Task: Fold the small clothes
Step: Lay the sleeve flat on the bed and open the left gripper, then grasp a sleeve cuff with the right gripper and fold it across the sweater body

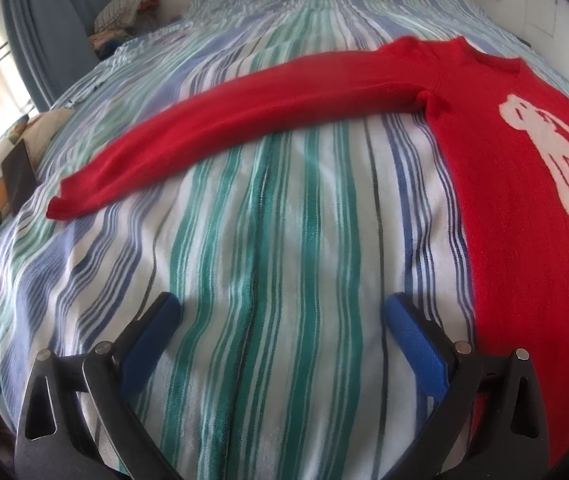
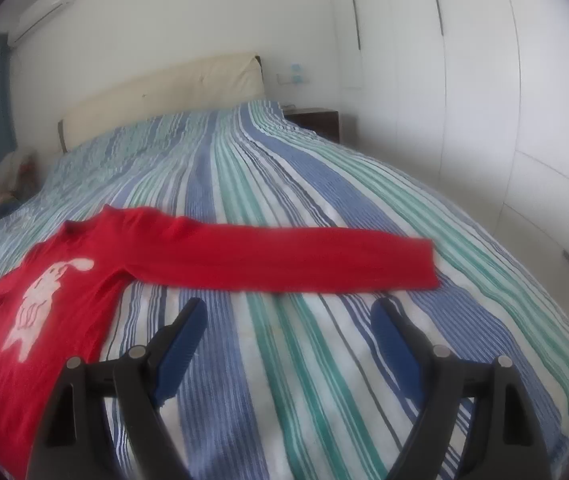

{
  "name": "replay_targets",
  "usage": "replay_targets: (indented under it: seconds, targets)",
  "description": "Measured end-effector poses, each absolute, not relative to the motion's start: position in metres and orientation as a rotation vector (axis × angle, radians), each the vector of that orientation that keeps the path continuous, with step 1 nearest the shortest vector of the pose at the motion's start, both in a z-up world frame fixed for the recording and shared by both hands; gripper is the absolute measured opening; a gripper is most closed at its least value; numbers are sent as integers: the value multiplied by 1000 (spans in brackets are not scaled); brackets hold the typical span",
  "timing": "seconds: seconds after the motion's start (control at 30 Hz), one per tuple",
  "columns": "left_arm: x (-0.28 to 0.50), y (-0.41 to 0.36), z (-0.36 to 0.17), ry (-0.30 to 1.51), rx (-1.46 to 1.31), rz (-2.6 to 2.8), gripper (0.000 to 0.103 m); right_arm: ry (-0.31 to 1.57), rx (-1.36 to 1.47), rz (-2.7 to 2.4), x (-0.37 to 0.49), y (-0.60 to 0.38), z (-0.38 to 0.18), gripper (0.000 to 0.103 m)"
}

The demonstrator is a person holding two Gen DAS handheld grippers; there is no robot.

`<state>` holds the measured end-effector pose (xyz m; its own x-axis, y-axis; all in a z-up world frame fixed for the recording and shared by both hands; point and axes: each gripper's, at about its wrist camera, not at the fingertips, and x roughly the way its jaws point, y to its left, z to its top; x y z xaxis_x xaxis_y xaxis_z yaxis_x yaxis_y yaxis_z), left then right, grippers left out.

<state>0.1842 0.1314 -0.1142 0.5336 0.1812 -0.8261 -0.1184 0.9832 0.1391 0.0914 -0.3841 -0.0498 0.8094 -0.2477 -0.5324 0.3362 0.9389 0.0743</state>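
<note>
The red sweater lies flat on the striped bed, sleeves outstretched. The left tongs and right tongs gape wide, empty, beside the sweater.

From my left wrist, the red sweater runs off the frame at three o'clock, so its far sleeve and hem are cut off. From my right wrist, its hem leaves at eight o'clock. The heap of clothes at eleven o'clock is too small and blurred to sort out.
</note>
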Motion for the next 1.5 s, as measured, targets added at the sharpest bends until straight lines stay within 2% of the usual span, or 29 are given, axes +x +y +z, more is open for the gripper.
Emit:
replay_targets:
  seconds: [0.2,0.53,0.83,1.07,1.13,1.33,1.5]
  targets:
    - [179,136,-102,941,14,153,102,545,182,-309,92,-387,-51,83]
    - [155,124,-55,642,52,132,102,539,237,-314,86,-396,-51,83]
    - [154,148,-48,630,-69,149,102,526,260,-308,85,-406,-45,83]
    - [153,174,-39,621,-228,117,102,414,561,-372,58,-509,-3,84]
    - [155,173,-40,628,-235,116,102,454,683,-347,58,-537,-12,88]
    - [159,164,-49,641,-193,141,102,665,1047,-147,94,-576,-96,87]
    - [162,171,-55,659,-212,168,102,577,1172,-187,112,-578,-115,86]
